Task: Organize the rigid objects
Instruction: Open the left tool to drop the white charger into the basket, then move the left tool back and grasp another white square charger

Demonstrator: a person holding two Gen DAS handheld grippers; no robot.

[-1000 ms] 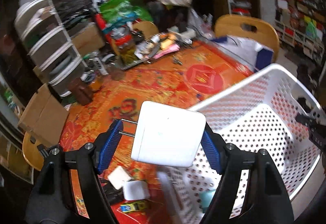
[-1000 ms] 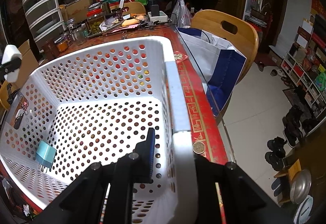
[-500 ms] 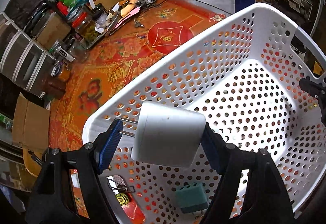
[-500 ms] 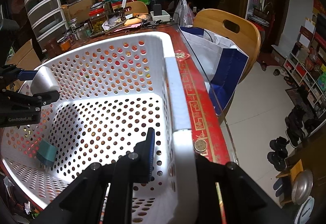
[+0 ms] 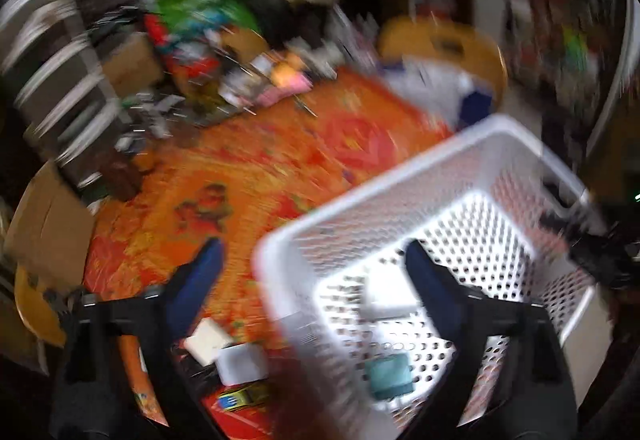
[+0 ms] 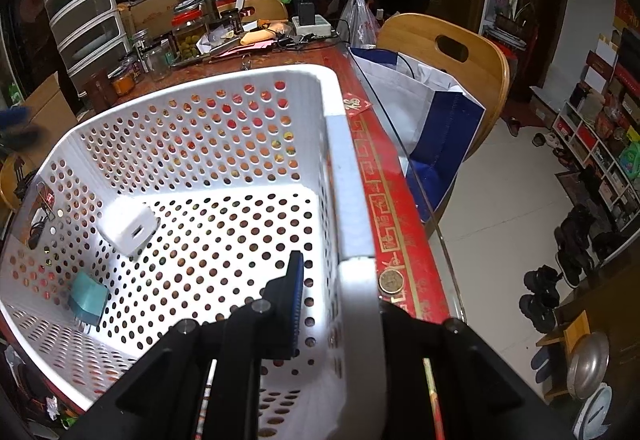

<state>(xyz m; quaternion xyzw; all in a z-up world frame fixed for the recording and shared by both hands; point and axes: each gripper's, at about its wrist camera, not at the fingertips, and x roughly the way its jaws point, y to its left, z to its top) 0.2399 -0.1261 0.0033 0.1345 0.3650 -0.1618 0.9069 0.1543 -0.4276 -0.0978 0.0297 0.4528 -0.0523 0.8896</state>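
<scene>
A white perforated basket stands on the red patterned table; it also shows in the blurred left wrist view. A white charger block and a teal block lie on the basket floor; both show faintly in the left wrist view, the white one and the teal one. My left gripper is open and empty above the basket's near-left corner. My right gripper is shut on the basket's right wall, one blue pad inside it.
Two small white blocks and a yellow toy car lie on the table left of the basket. Jars, drawers and clutter fill the far table edge. A wooden chair with a white-blue bag stands to the right. A coin lies beside the basket.
My left gripper carried the white charger over the basket, opened and let it go; the charger now lies on the basket floor. The left gripper is swinging back and left. The right gripper stayed put.
</scene>
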